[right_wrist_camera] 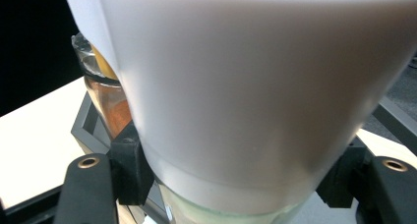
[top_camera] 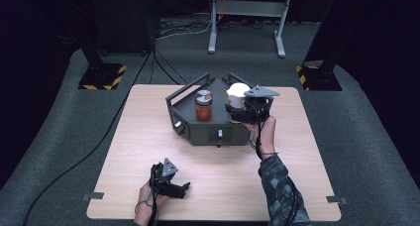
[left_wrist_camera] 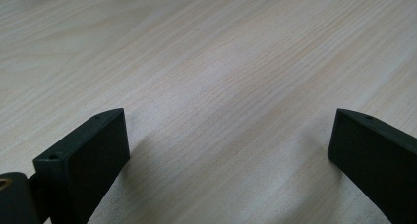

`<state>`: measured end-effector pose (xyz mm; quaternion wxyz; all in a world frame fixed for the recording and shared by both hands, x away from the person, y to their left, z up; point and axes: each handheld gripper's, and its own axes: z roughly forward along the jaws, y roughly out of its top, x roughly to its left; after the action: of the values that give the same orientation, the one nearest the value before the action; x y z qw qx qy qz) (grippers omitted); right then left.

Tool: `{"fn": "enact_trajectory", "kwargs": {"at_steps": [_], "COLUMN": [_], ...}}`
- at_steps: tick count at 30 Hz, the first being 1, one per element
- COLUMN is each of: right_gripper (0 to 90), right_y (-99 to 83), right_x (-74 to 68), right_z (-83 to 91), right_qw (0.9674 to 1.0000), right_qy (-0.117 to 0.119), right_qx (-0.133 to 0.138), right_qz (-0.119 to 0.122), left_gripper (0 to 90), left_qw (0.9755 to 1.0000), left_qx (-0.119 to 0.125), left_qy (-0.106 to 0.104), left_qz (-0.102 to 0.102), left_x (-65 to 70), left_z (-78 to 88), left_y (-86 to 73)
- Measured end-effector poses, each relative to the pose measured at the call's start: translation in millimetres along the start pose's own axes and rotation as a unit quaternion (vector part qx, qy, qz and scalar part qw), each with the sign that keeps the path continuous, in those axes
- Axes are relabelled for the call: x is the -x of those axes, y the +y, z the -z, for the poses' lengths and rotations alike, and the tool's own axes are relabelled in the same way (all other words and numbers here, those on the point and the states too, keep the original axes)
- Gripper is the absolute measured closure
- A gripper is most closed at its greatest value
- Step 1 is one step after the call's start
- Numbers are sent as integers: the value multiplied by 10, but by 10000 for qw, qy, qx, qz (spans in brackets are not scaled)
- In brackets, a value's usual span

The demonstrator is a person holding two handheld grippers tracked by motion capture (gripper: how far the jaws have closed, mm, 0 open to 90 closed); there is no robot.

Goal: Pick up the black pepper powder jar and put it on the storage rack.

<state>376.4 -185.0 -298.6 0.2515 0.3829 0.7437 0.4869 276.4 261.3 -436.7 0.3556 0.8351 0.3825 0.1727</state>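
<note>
High view: grey carpet floor (top_camera: 59,137), dark room, a metal frame stand (top_camera: 246,18) at the back, two posts on hazard-striped bases (top_camera: 101,76), cables running across the floor. Light wood table (top_camera: 148,151) sits mid-frame, bare apart from the rack and the hands. Dark angular rack (top_camera: 208,129) stands at the table's far middle. Right gripper (top_camera: 237,109) is at the rack's right side, jaws closed on the white cup (top_camera: 238,93), which stands in or just over the rack; cannot tell if its base is seated. Jar (top_camera: 203,105) with reddish contents and a metal lid stands in the rack just left of the cup, close but apart.

Right gripper view: cup (right_wrist_camera: 255,96) fills the space between the jaws, gripped low on its wall, near a greenish band at the bottom; the jar (right_wrist_camera: 105,94) is visible behind it at left.

Left gripper (top_camera: 177,189) rests near the table's front edge, well apart from the rack; left gripper view shows its jaws wide, nothing between, plain wood grain (left_wrist_camera: 221,62) below.

Step looks like lifting or placing the cup. To do it well: keep the cup upright, move straight up or down, stay clear of the jar and rack rail, and squeeze lightly, since the thin wall may flex.
</note>
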Motion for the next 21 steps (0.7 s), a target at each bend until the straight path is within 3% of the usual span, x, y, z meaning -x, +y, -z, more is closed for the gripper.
{"fn": "enact_trajectory", "kwargs": {"at_steps": [21], "right_gripper": [299], "right_y": [13], "right_x": [31], "right_z": [-236], "right_qw": [9999], "right_qy": [-5], "right_qx": [-65], "right_qz": [-92], "left_gripper": [19], "left_qw": [10000], "left_qx": [-4], "left_qy": [-11], "left_qz": [0], "left_x": [-7], "left_z": [-1], "left_y": [2]}}
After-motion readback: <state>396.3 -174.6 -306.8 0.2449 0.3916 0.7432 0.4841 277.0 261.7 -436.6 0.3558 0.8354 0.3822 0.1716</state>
